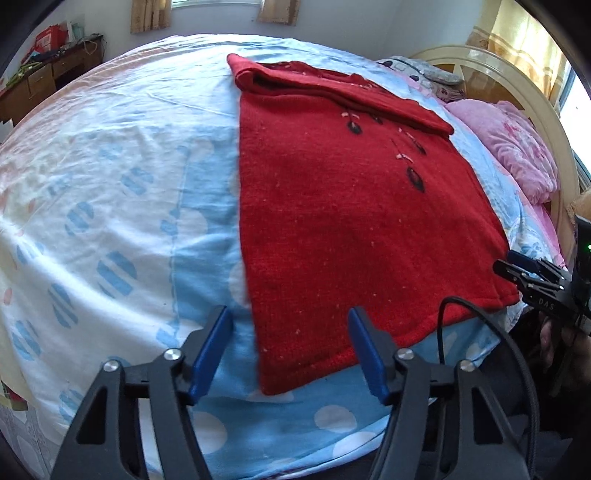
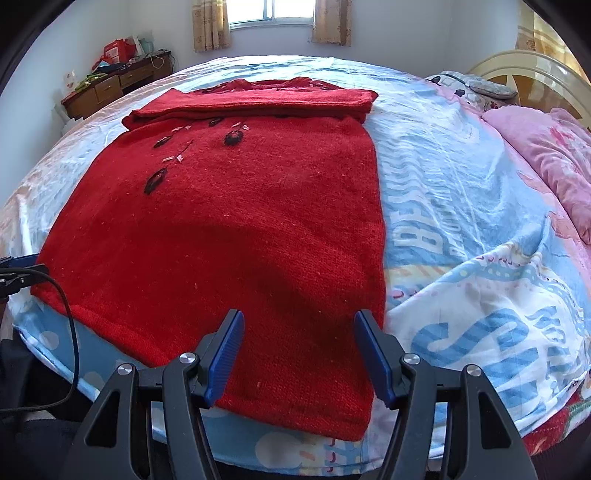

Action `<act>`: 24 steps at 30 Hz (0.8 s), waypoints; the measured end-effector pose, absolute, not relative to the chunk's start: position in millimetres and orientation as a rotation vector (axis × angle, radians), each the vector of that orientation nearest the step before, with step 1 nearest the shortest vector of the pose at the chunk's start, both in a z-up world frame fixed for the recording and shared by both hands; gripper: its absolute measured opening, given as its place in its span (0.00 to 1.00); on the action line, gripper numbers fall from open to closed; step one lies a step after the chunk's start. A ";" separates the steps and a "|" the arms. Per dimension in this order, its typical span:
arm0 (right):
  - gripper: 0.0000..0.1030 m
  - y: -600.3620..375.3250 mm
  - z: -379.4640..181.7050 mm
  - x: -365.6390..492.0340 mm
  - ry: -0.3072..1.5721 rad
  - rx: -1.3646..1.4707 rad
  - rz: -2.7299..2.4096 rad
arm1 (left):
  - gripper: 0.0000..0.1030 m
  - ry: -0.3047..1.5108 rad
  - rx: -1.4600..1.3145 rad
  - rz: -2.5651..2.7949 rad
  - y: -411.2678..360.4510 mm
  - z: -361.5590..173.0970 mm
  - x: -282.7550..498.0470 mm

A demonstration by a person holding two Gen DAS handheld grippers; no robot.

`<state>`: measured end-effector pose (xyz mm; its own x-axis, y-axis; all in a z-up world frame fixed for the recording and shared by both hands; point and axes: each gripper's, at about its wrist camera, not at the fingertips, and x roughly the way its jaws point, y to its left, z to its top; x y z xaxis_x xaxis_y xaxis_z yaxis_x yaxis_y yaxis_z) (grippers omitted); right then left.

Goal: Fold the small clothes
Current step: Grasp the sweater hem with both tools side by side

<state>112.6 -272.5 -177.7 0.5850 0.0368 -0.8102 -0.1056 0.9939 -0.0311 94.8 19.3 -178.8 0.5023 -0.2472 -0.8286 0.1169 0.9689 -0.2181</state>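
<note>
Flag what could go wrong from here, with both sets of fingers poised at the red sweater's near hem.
1. The left gripper straddles the red sweater's near corner with sheet showing beside it; closing there may pinch the bedsheet too.
2. The right gripper hangs open over the hem near the opposite corner; uneven grips could skew the fold.
3. The sleeves folded across the top lie loose and may slide when the hem lifts.

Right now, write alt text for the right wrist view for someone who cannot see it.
A red sweater lies flat on a bed, sleeves folded across its top, its near hem at the bed's edge. The right gripper hovers over the hem's right corner, jaws open with nothing held. A pink pillow lies at right, a desk and window beyond.
</note>
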 end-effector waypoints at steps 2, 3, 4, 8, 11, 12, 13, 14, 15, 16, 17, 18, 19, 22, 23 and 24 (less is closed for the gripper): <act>0.61 -275.7 -177.9 111.1 0.949 -0.073 0.078 | 0.44 1.020 -0.134 -0.217 19.4 -179.1 93.3; 0.61 -278.4 -177.6 109.6 0.953 -0.068 0.075 | 0.28 1.021 -0.128 -0.218 19.2 -179.5 93.3; 0.61 -280.2 -177.1 109.0 0.954 -0.065 0.073 | 0.23 1.024 -0.115 -0.214 18.4 -179.7 93.1; 0.61 -296.4 -172.6 103.1 0.951 -0.027 0.044 | 0.13 1.017 -0.110 -0.213 19.2 -178.8 93.3; 0.61 -312.3 -172.6 99.4 0.969 0.045 0.034 | 0.13 1.009 -0.095 -0.216 16.1 -177.6 92.5; 0.61 -314.8 -173.4 98.9 0.977 0.065 0.037 | 0.13 1.006 -0.087 -0.220 14.2 -177.1 92.3; 0.61 -317.0 -175.1 98.1 0.988 0.086 0.044 | 0.13 1.005 -0.082 -0.221 13.3 -177.0 91.9; 0.61 -317.6 -176.7 97.7 0.998 0.096 0.050 | 0.13 1.005 -0.079 -0.225 12.3 -177.1 92.0; 0.61 -316.5 -178.4 97.4 1.007 0.099 0.059 | 0.13 1.008 -0.078 -0.229 11.3 -177.8 92.4; 0.61 -314.9 -179.1 96.9 1.008 0.095 0.064 | 0.13 1.013 -0.080 -0.229 11.3 -179.0 92.9; 0.61 -313.3 -179.2 96.5 1.005 0.089 0.068 | 0.14 1.018 -0.082 -0.227 11.6 -180.6 93.8; 0.61 -311.8 -179.3 96.6 1.005 0.086 0.071 | 0.14 1.022 -0.085 -0.222 11.6 -181.5 94.5; 0.61 -311.3 -180.4 96.7 1.012 0.095 0.077 | 0.14 1.023 -0.093 -0.218 12.7 -182.5 94.6; 0.61 -312.4 -185.5 97.3 1.046 0.120 0.079 | 0.20 1.025 -0.085 -0.215 11.6 -182.7 94.7; 0.61 -312.1 -186.0 97.1 1.048 0.120 0.076 | 0.26 1.027 -0.085 -0.221 10.8 -183.0 94.7; 0.61 -311.4 -186.7 97.2 1.051 0.121 0.075 | 0.32 1.031 -0.089 -0.235 10.0 -184.1 94.9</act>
